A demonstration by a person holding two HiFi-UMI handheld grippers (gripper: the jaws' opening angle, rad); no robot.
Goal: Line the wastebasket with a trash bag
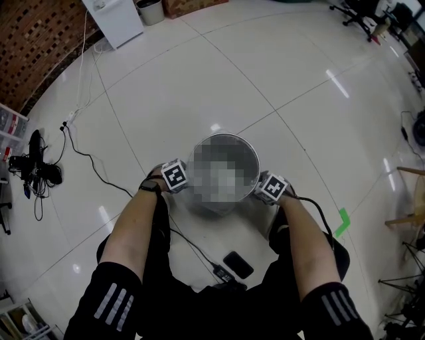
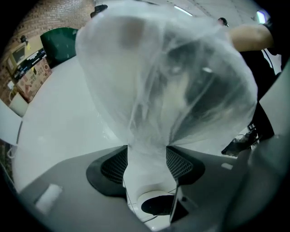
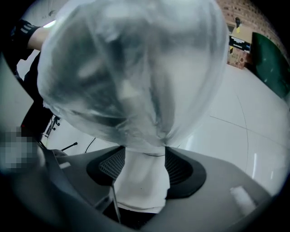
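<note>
A round wastebasket (image 1: 226, 143) stands on the white floor between the person's knees, its middle hidden by a mosaic patch. A thin translucent trash bag (image 2: 167, 77) is stretched over it and bulges out in both gripper views (image 3: 136, 68). My left gripper (image 1: 174, 176) is at the basket's left rim, shut on a gathered edge of the bag (image 2: 146, 158). At the right rim, my right gripper (image 1: 271, 188) is shut on the bag's opposite edge (image 3: 142, 176). In each gripper view the film is bunched tight between the two black pads.
A black phone (image 1: 238, 264) and cable (image 1: 199, 252) lie on the floor in front of the person. A long cable (image 1: 93, 166) runs left to camera gear (image 1: 33, 169). A white cabinet (image 1: 114, 20) stands far back; a green tape mark (image 1: 342, 221) at right.
</note>
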